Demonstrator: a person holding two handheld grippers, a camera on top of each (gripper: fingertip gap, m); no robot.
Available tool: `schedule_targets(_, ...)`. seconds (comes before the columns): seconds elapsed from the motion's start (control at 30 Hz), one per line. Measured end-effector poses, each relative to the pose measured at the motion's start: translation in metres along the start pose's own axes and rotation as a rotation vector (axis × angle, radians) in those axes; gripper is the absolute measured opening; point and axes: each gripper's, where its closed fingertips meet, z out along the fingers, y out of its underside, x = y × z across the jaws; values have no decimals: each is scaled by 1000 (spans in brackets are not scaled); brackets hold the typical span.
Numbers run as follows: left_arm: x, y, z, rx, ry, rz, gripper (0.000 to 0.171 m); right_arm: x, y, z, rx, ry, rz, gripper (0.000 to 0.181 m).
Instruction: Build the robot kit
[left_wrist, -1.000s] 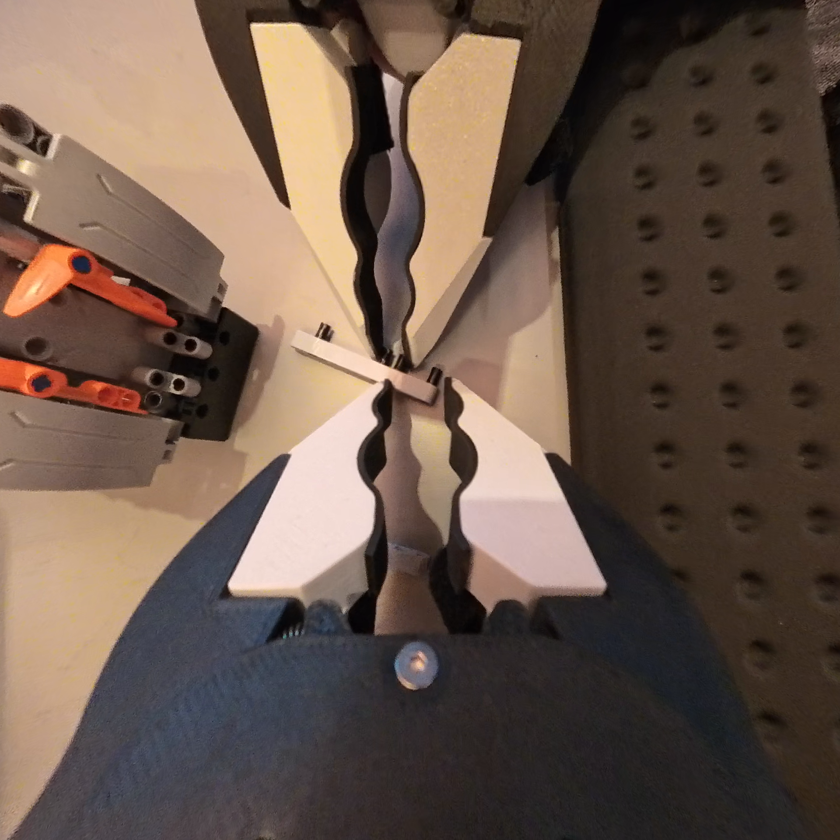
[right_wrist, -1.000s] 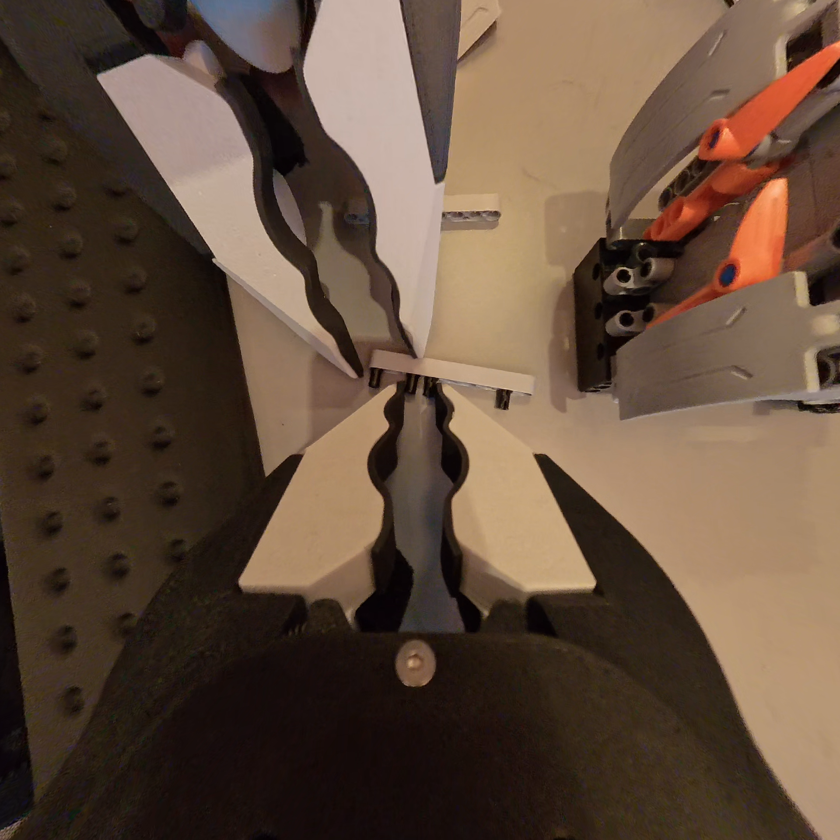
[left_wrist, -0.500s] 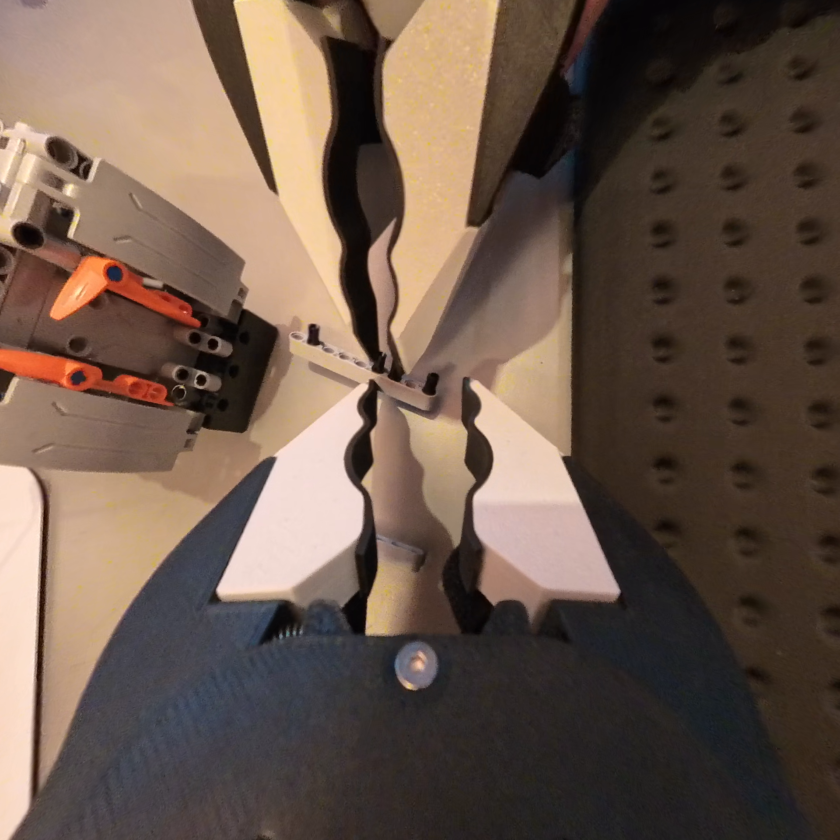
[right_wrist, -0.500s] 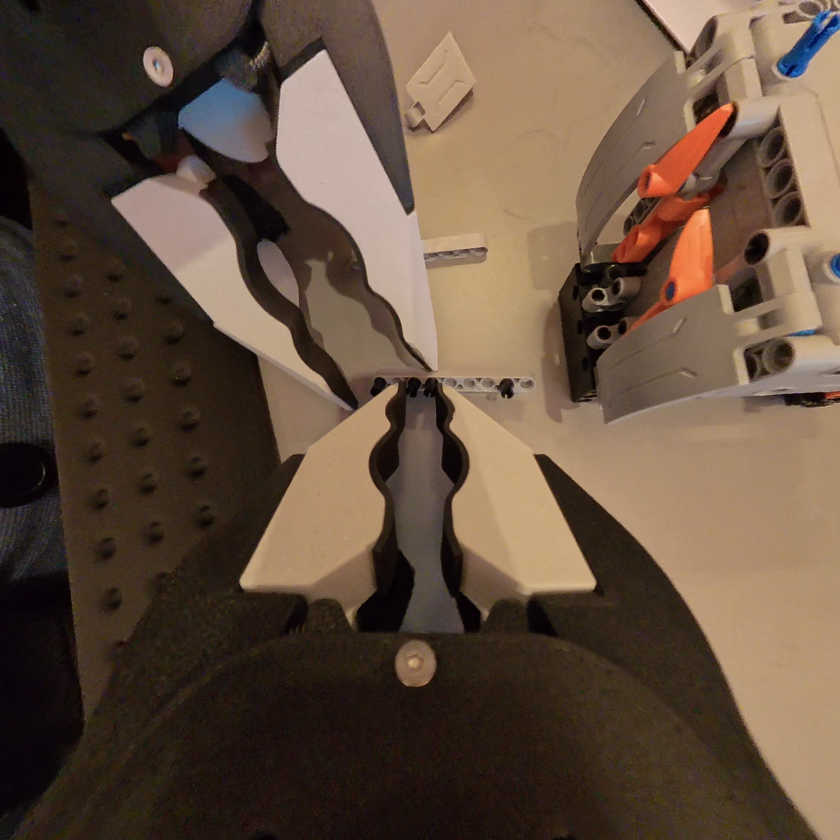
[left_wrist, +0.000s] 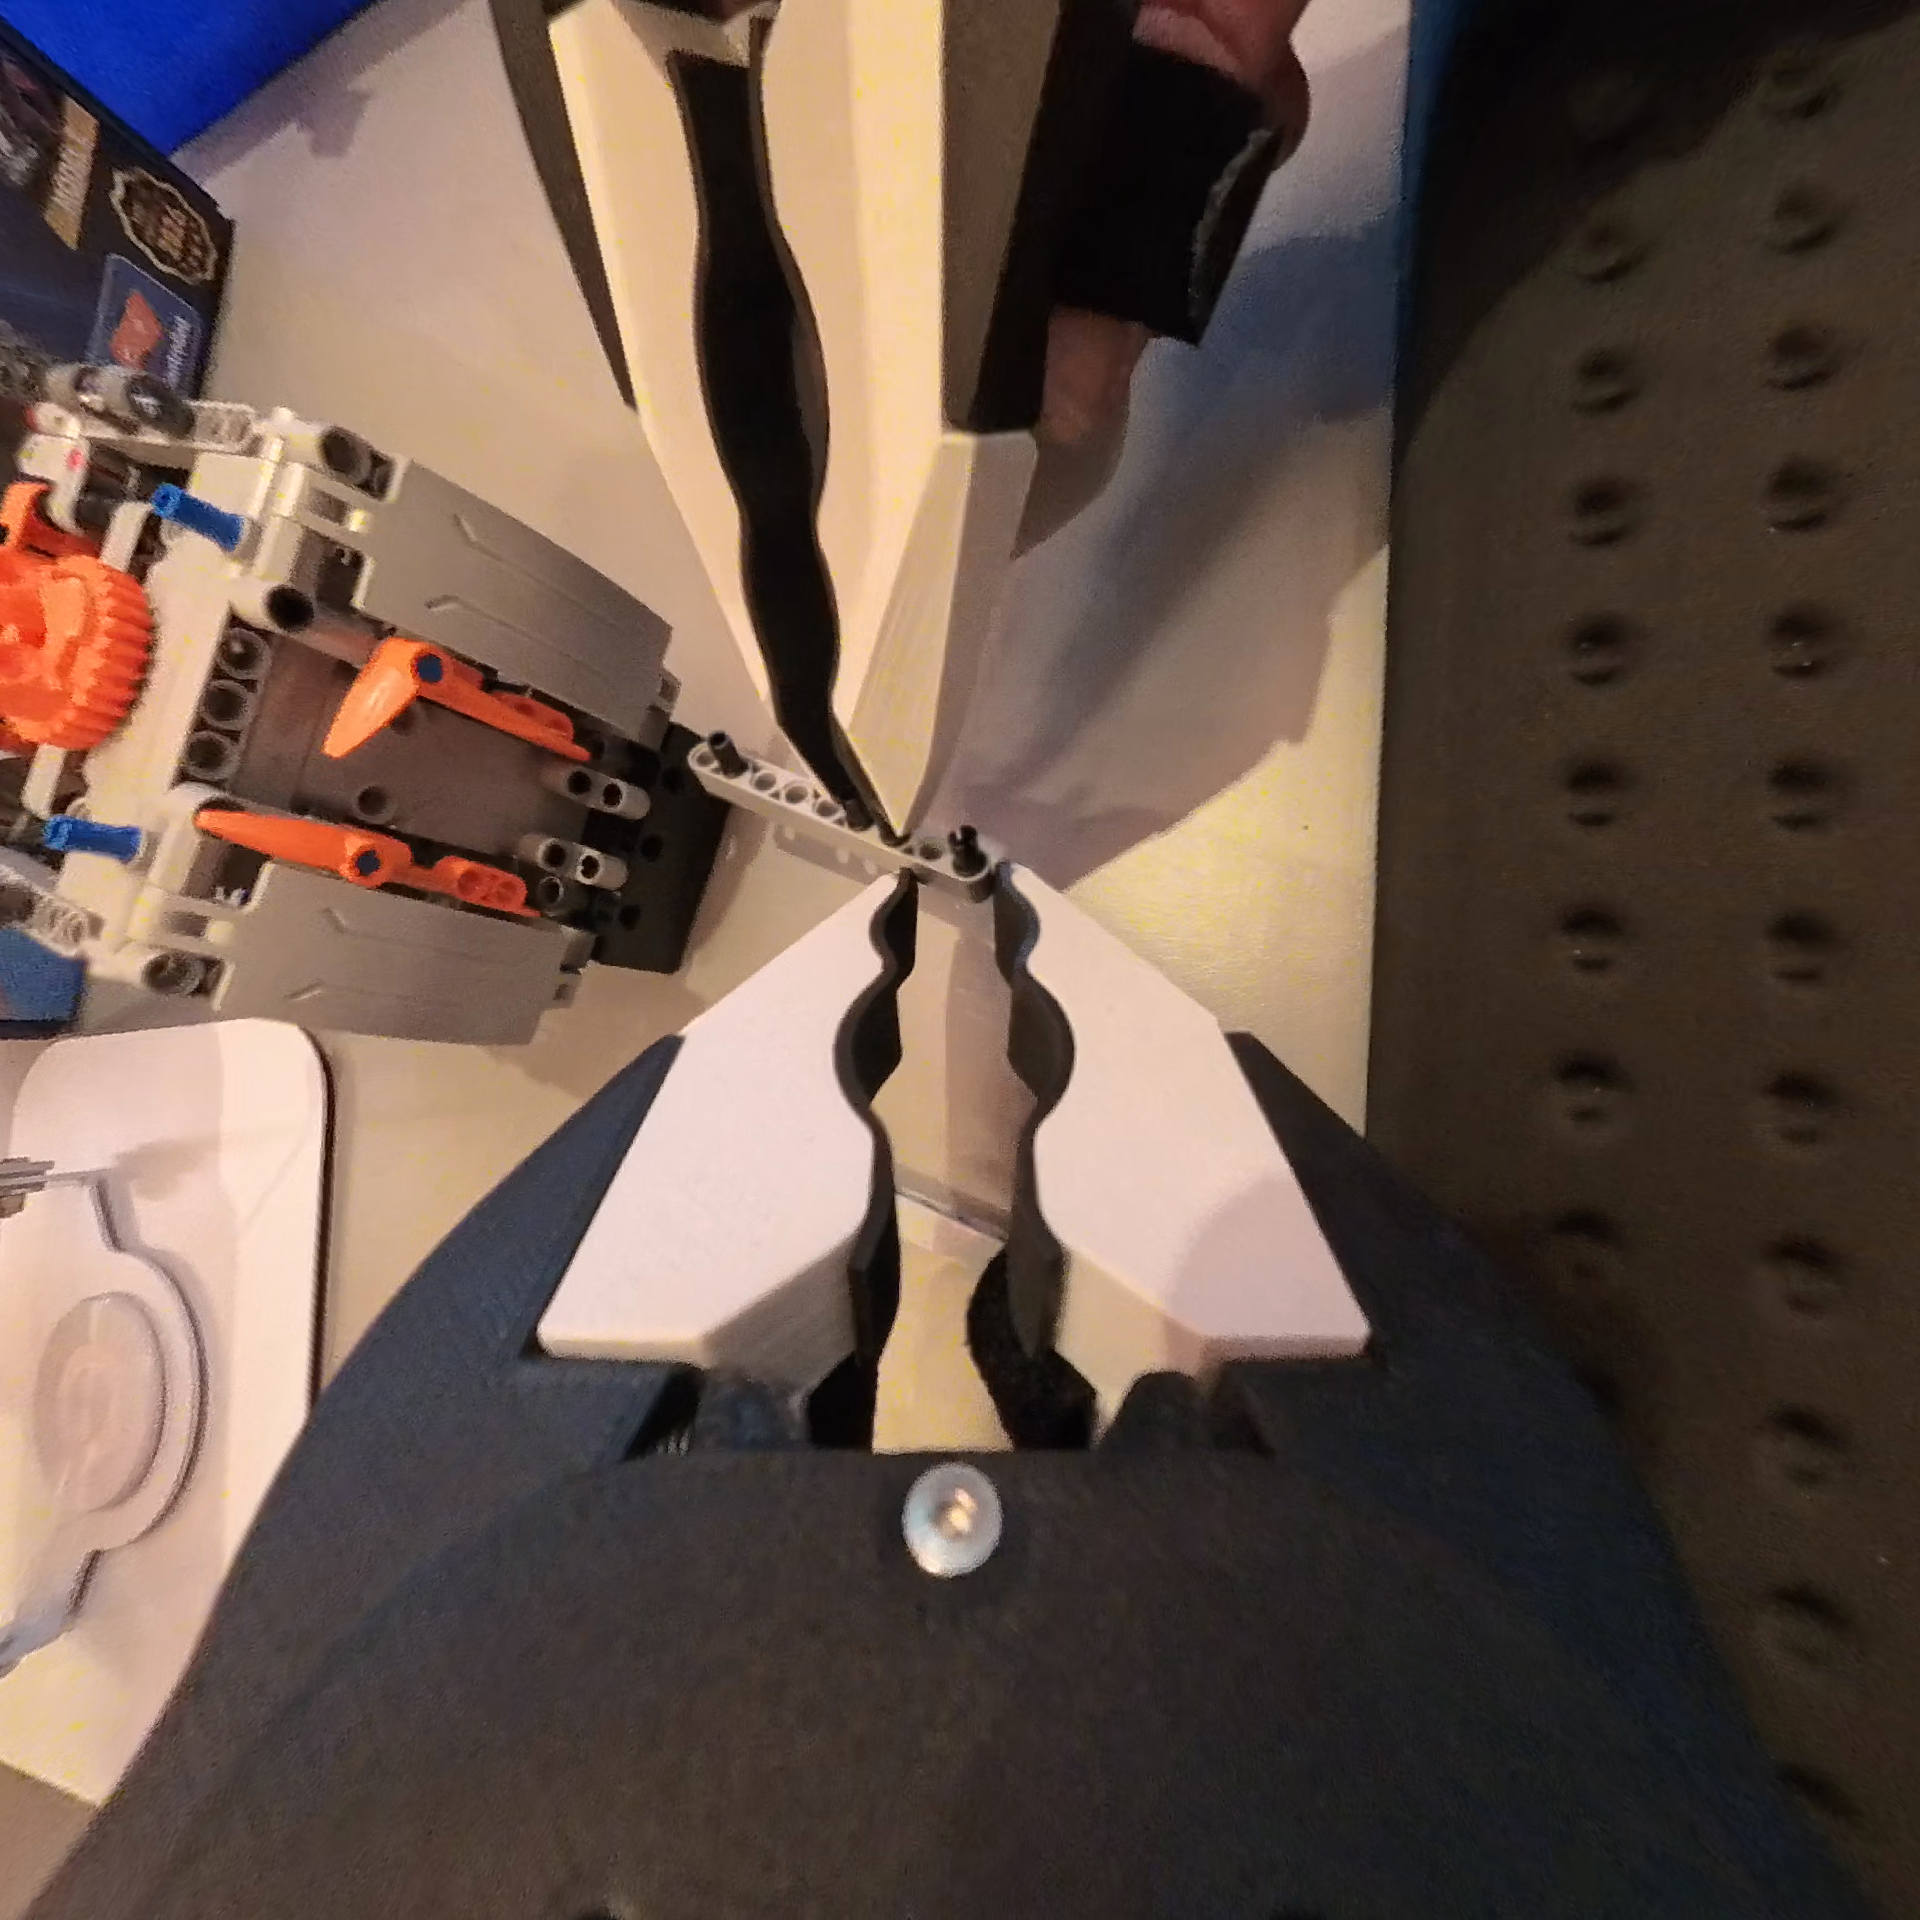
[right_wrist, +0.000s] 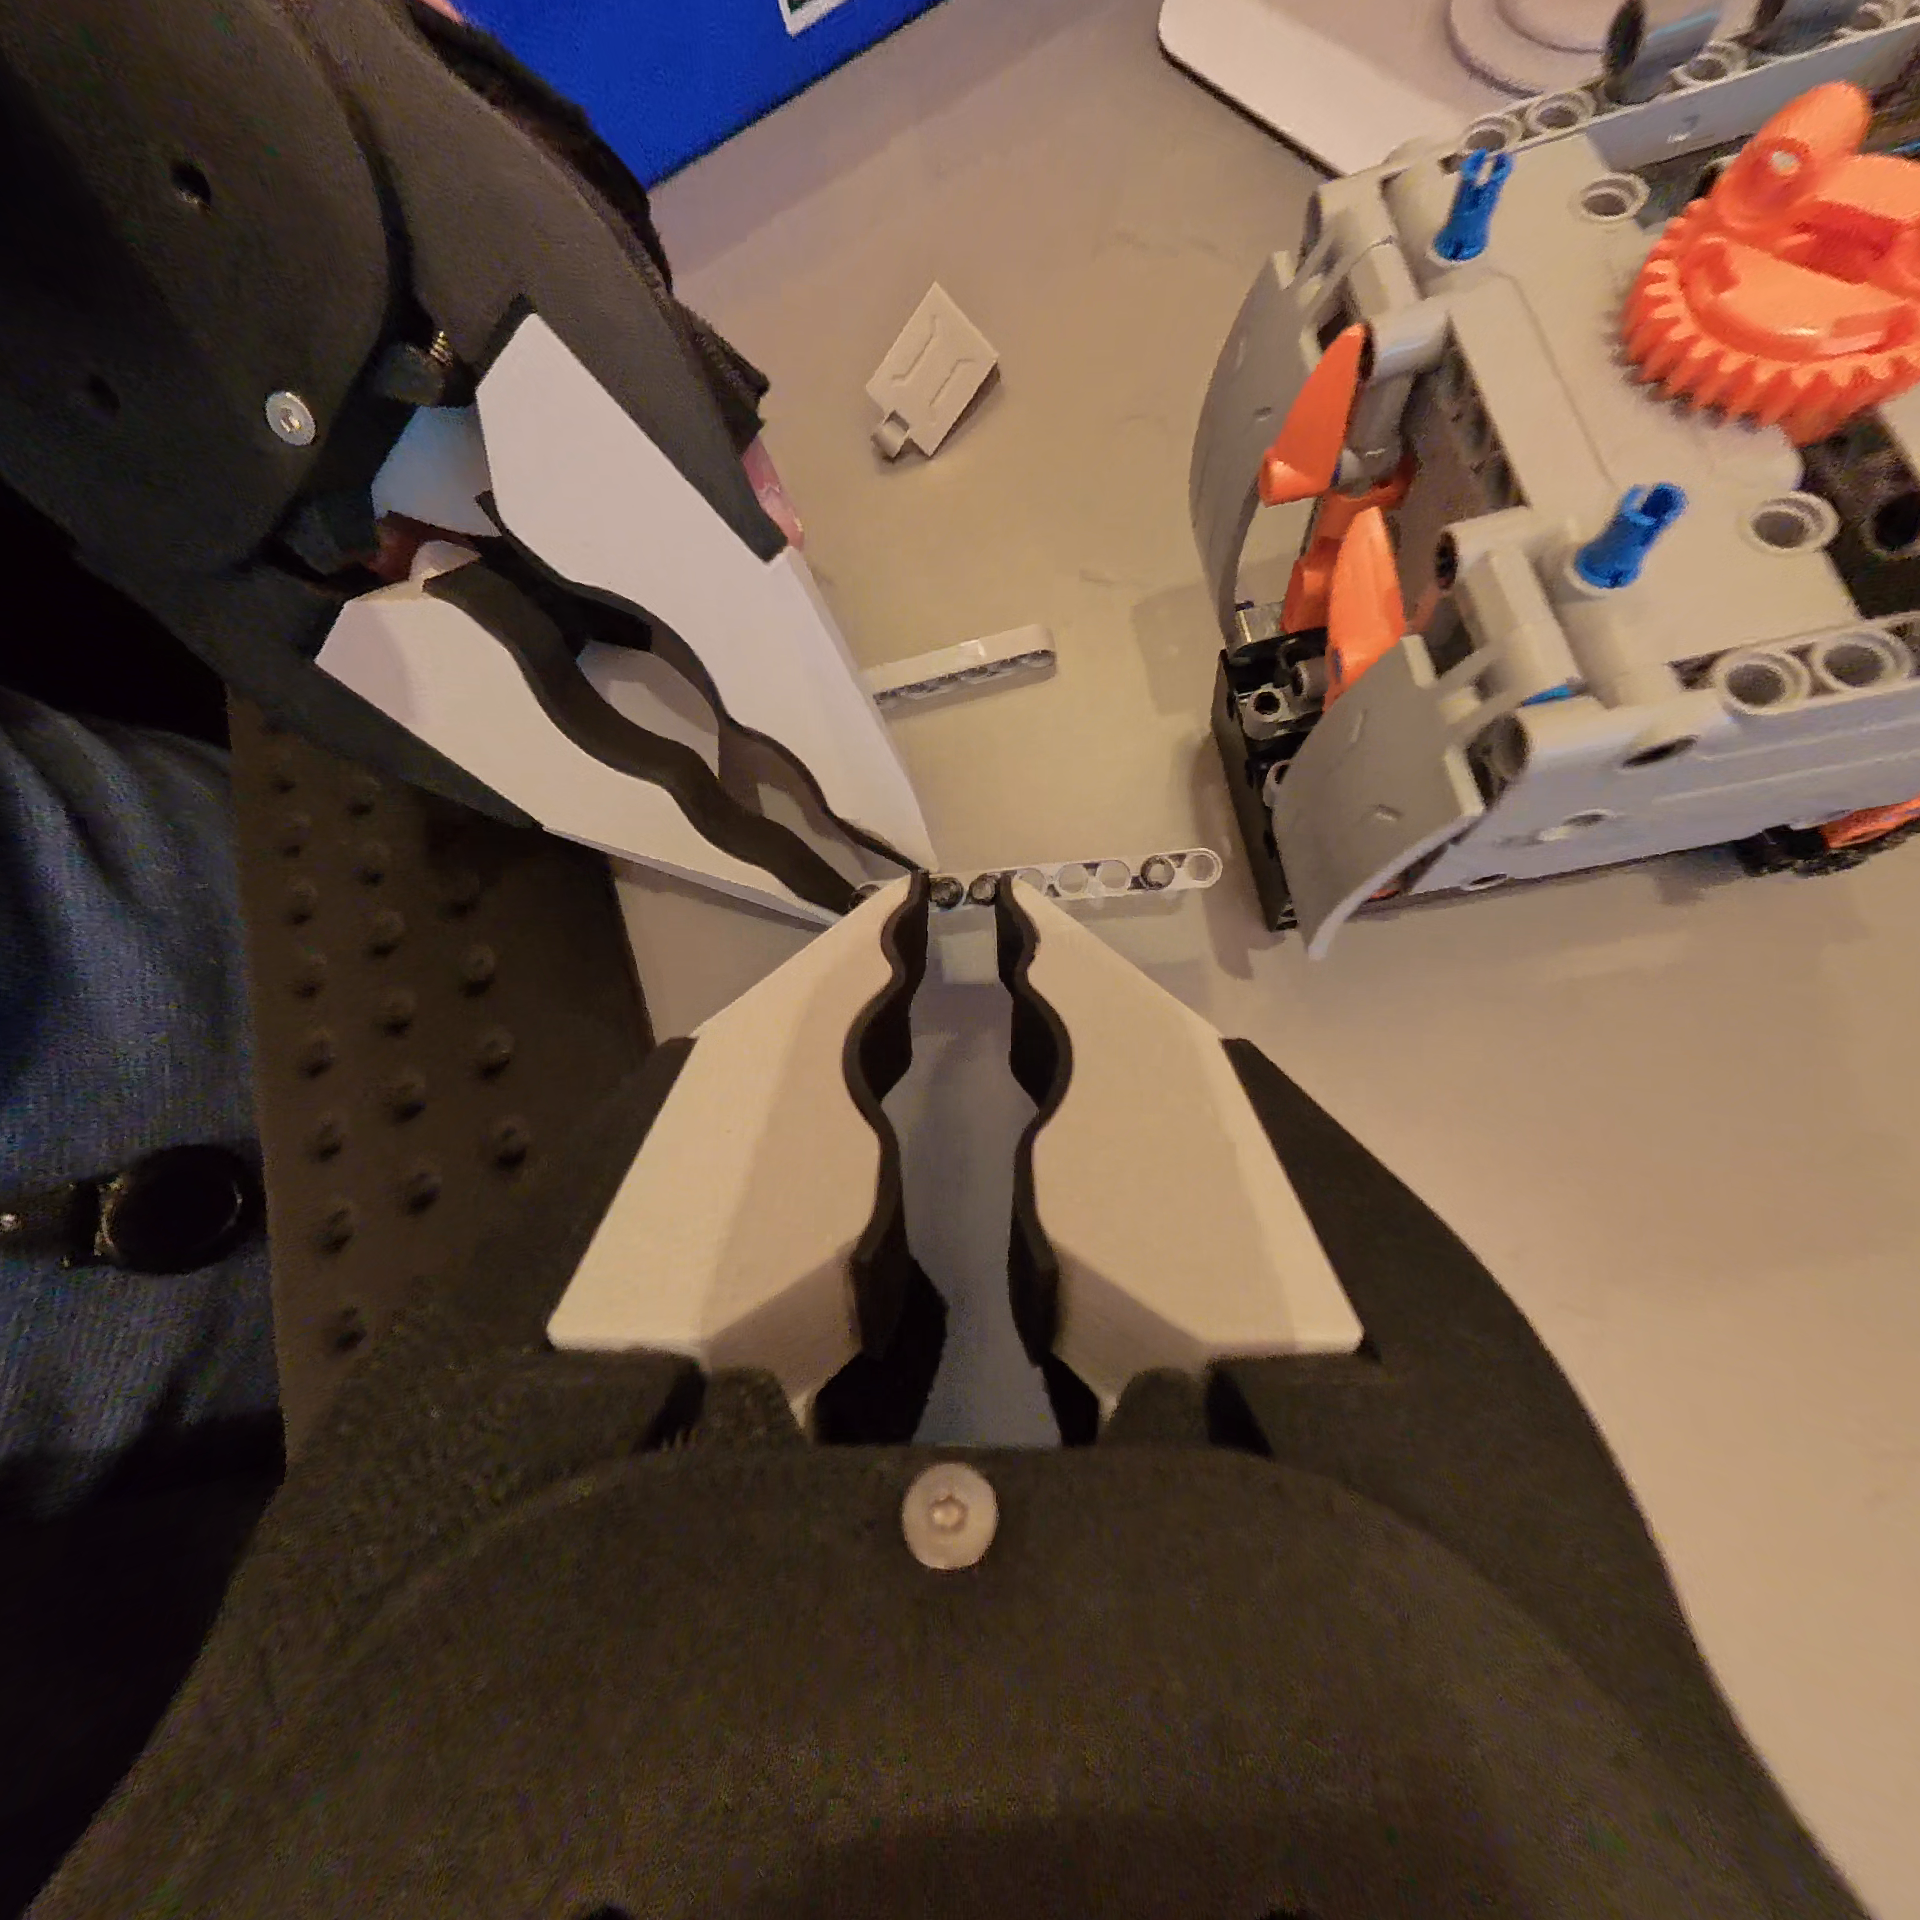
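The two claws are meeting tip to tip over the pale table (right_wrist: 1455, 1143), close to the edge where a black rubbery mat (left_wrist: 1662, 935) covered in round studs is lying. Between them a light grey beam (right_wrist: 1101, 876), slim, flat and pierced with a row of round holes, is hanging just clear of the table. The right gripper (right_wrist: 958, 894) is pinching it, its wavy black pads closing on either side of two short black pins (right_wrist: 964, 890) set in the beam. The left gripper (left_wrist: 951, 881) is flanking the beam's end with a narrow gap between its white wedge fingers; I cannot tell whether it is pressing on it.

The beam's free end is pointing at a toy model (right_wrist: 1558, 582) standing just beside it, built of curved grey panels on a black block, with orange blades, blue pins and a toothed orange gear (right_wrist: 1787, 301).

Farther in from the edge, a second loose grey beam (right_wrist: 966, 665) and a small flat grey panel (right_wrist: 933, 372) are lying apart from the claws. A white moulded tray (left_wrist: 156, 1195) with rounded corners is sitting beside the model, and a dark printed box (left_wrist: 94, 239) is showing at the far corner.
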Motion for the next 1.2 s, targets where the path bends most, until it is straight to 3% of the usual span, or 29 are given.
schedule_targets(0.27,-8,-12,-16,96,-23,-64,7,-1,-14,-12,119,-59,83,10)
schedule_targets(0.6,-12,-25,-37,259,57,-257,5,-7,-27,-20,220,-118,118,16)
schedule_targets(1.2,-21,-33,-61,448,178,-482,4,-10,-24,-17,231,-138,134,23)
